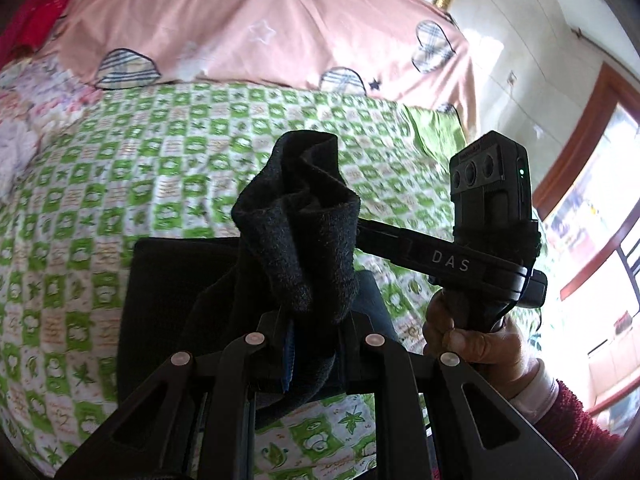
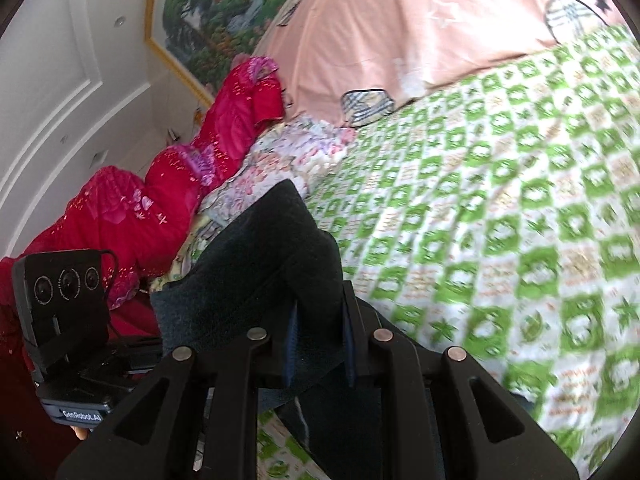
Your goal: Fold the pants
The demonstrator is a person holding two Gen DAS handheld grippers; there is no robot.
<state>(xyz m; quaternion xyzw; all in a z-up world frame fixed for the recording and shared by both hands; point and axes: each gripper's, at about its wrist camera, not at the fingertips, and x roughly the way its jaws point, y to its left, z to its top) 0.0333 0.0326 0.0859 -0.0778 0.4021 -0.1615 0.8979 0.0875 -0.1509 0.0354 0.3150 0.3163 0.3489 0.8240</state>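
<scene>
The black pants [image 1: 296,240] bunch up out of my left gripper [image 1: 312,340], which is shut on a thick fold of the cloth; more of the pants lies flat on the bed below it. In the right wrist view my right gripper [image 2: 318,344] is shut on another dark fold of the pants [image 2: 256,256], which stands up between its blue pads. The right gripper [image 1: 472,256], held by a hand [image 1: 476,336], shows in the left wrist view with its fingers running into the cloth. The left gripper's body [image 2: 68,300] appears at the lower left of the right wrist view.
A green and white checked bedspread [image 1: 140,184] covers the bed. A pink quilt with hearts [image 1: 248,20] lies at its far end, a red quilt [image 2: 168,200] along the wall side. A window [image 1: 600,240] is on the right, a framed picture [image 2: 208,12] on the wall.
</scene>
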